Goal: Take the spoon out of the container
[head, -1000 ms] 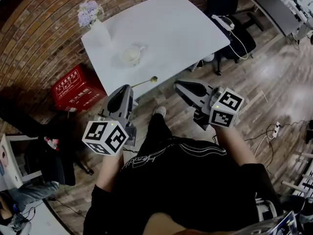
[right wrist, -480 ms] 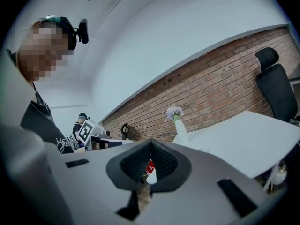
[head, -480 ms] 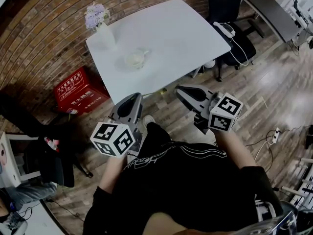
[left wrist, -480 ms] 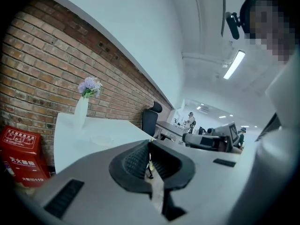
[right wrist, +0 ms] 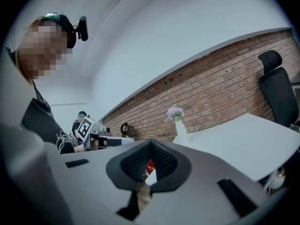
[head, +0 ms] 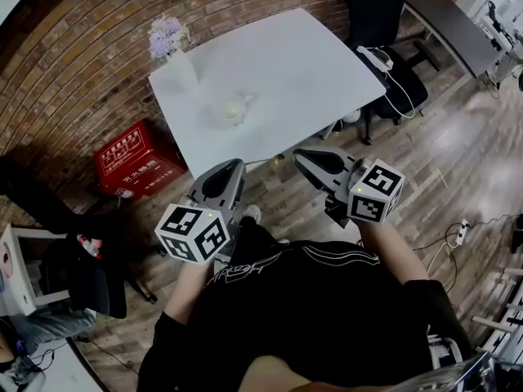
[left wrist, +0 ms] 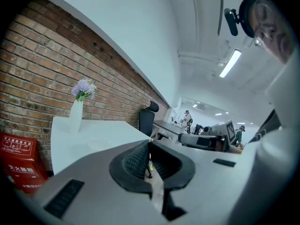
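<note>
Clamping the thin handle of the spoon (left wrist: 148,168) between shut pads, the left gripper (head: 234,164) points toward the near edge of the white table (head: 310,64). In the head view only the far end of the spoon shows. It lies just ahead of the left jaws and to their right, off the table's edge and over the wooden floor (head: 458,153). The spoon is out of the container (head: 231,107), a white vessel that stands on the table well ahead of both pairs of jaws. The right gripper (head: 304,155) has its jaws closed tip to tip with nothing held. Through the slit below its tips, a red box (head: 135,160) shows far ahead. That box sits on the floor against the brick wall and bears white Chinese characters too small to read with certainty. Each gripper's cube (head: 196,233) carries black-and-white square markers. The person's black shirt (head: 327,317) has a white line print that cannot be read. A white vase (head: 181,70) of purple flowers stands on the table's far corner, ahead and left of the left jaws. A second ago the spoon's bowl lay over the table's near edge with its handle in plain sight. Now the bowl is clear of that edge and most of the handle is hidden behind the left gripper. The container and vase keep their places on the table.
</note>
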